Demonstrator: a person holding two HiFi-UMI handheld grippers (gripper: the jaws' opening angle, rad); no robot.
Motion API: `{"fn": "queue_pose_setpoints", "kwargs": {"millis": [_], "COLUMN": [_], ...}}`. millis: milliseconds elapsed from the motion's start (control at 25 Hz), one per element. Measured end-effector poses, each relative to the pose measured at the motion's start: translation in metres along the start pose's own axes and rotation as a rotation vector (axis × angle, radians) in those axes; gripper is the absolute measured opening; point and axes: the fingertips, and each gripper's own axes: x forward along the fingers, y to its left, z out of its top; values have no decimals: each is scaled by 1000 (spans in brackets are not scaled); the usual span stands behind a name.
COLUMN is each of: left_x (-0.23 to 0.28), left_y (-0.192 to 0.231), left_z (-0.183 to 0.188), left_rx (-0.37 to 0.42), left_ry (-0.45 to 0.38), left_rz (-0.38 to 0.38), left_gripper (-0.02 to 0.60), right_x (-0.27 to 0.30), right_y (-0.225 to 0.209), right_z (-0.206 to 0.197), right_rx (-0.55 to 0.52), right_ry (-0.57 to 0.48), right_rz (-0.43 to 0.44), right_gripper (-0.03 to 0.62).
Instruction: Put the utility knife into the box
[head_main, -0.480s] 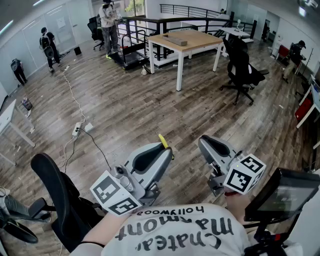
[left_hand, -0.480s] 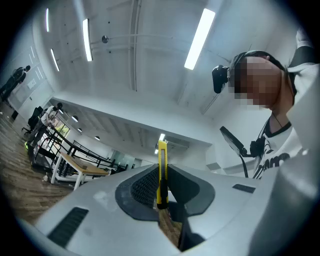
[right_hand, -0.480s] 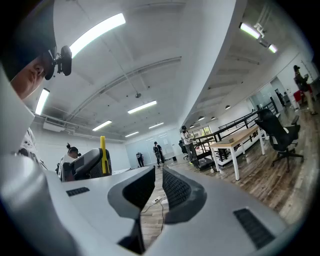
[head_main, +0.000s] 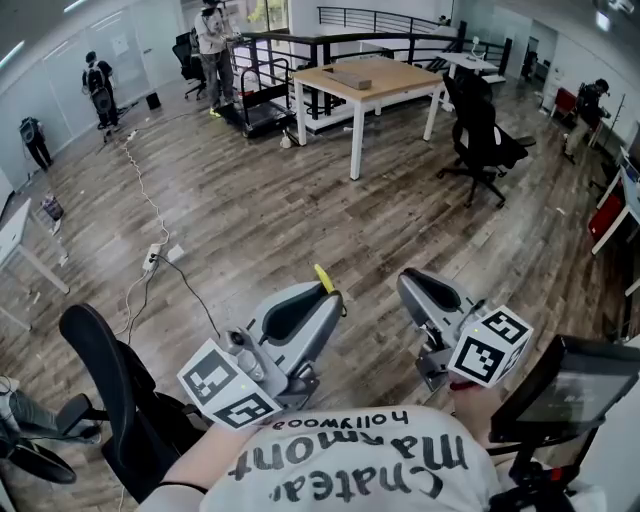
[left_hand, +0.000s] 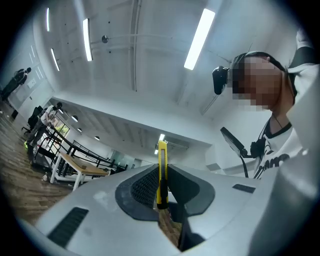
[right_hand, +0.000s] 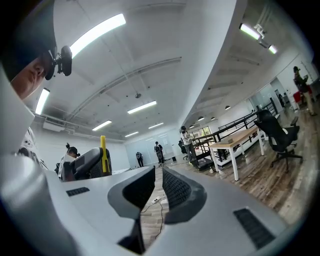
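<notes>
1. Left gripper (head_main: 326, 292): held low in front of the person, jaws pointing away over the floor. Jaws clamped on the utility knife. Marker cube (head_main: 228, 388) at its rear, just above the person's white printed shirt (head_main: 350, 465).

2. Utility knife (head_main: 324, 279): yellow and slim, pinched upright between the left jaw pads. The left gripper view shows it on edge (left_hand: 161, 172), its upper end rising past the jaw tips. Its yellow tip also shows in the right gripper view (right_hand: 103, 154). It is held in the air, well apart from the table.

3. Right gripper (head_main: 412, 282): held just beside the left one, at a similar height. The jaws stand a narrow gap apart (right_hand: 158, 187), with nothing between them; floor and a cable show through the gap. Marker cube (head_main: 490, 348) at its rear.

4. Wooden table (head_main: 405, 80): white legs, standing across the room, well apart from both grippers.

5. Brown box (head_main: 352, 78): flat, lying on the table top near the far edge.

6. Black office chair (head_main: 485, 140): right of the table. A second black chair (head_main: 105, 385) stands at the person's left.

7. Power strip (head_main: 153, 260): on the wood-plank floor (head_main: 250, 200), with a cable trailing from it.

8. Dark screen (head_main: 565, 390): at lower right, beside the right gripper.

9. People (head_main: 213, 40): several standing at the far side of the room.
</notes>
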Motion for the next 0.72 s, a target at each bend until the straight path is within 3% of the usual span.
{"fn": "queue_pose_setpoints", "kwargs": {"millis": [360, 520, 720], "left_x": [18, 27, 27], "left_y": [-1, 1, 8], "left_z": [-4, 0, -1], "left_rx": [1, -3, 71], "left_ry": [-2, -51, -89], "left_rz": [1, 19, 73], "left_gripper": [51, 51, 51], "right_x": [-10, -16, -27], "right_y": [-12, -15, -36], "right_z": [10, 12, 5], "right_rx": [14, -36, -45], "right_ry": [-64, -65, -72], "right_rz": [36, 77, 68], "right_gripper": [54, 54, 54]}}
